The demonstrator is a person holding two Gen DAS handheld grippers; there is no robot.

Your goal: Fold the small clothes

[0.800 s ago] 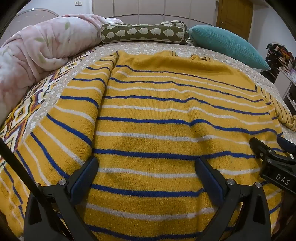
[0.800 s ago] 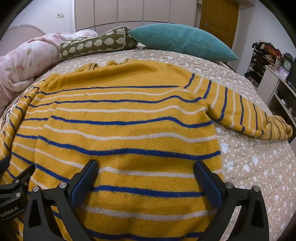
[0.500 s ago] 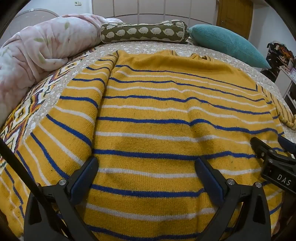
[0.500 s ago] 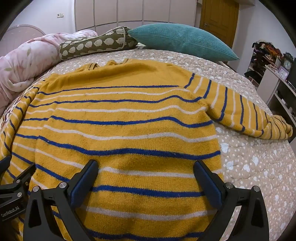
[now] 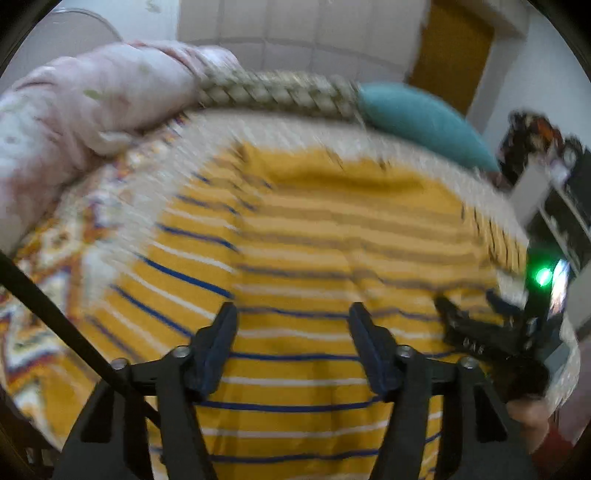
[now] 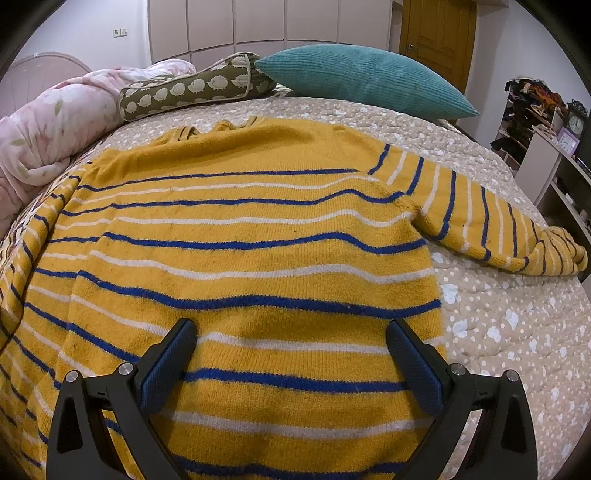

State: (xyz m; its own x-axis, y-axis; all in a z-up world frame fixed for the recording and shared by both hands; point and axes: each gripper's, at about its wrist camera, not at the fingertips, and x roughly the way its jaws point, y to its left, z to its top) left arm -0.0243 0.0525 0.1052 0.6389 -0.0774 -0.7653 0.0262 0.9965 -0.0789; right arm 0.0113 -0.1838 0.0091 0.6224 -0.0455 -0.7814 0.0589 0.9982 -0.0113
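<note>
- Blue-padded fingers (image 6: pixel 168 363) of R gripper (image 6: pixel 291 365) spread wide, nothing between them, hovering over lower body of sweater (image 6: pixel 240 258), near its hem.
- L gripper (image 5: pixel 293 347) also parted, gap narrower than R's, nothing pinched; fingers (image 5: pixel 218 343) dark, over lower-middle of sweater. L view motion-blurred, esp. upper half.
- R gripper (image 5: pixel 480 332) seen from L view at right edge, over sweater's right side; green light (image 5: pixel 542 276) glowing on its body, bit of hand (image 5: pixel 528 421) under it. Jaw state not readable from that angle.
- Sweater: mustard-yellow knit w/ blue + white stripes, spread flat, neckline at far end, hem toward the cams.
- One sleeve (image 6: pixel 498 225) stretched out to the right, cuff bunched near bed's edge; other sleeve side lying along body at left w/ a fold ridge.
- Lying on bed cover (image 6: pixel 498 332), beige quilted w/ white spots; patterned multicolour blanket (image 5: pixel 48 258) showing at left in L view.
- Beyond neckline: green bolster w/ white hedgehog print (image 6: pixel 195 90), touching teal ribbed pillow (image 6: pixel 365 83) to its right.
- Pink floral duvet (image 6: pixel 48 125) bundled at far left, just beside bolster.
- Bg: white wardrobe panels (image 6: pixel 258 22), wooden door (image 6: pixel 436 37), shelf unit w/ clutter and clock (image 6: pixel 572 122) at right.
- Black strap or cable (image 5: pixel 55 314) crossing lower left of L view diagonally.
</note>
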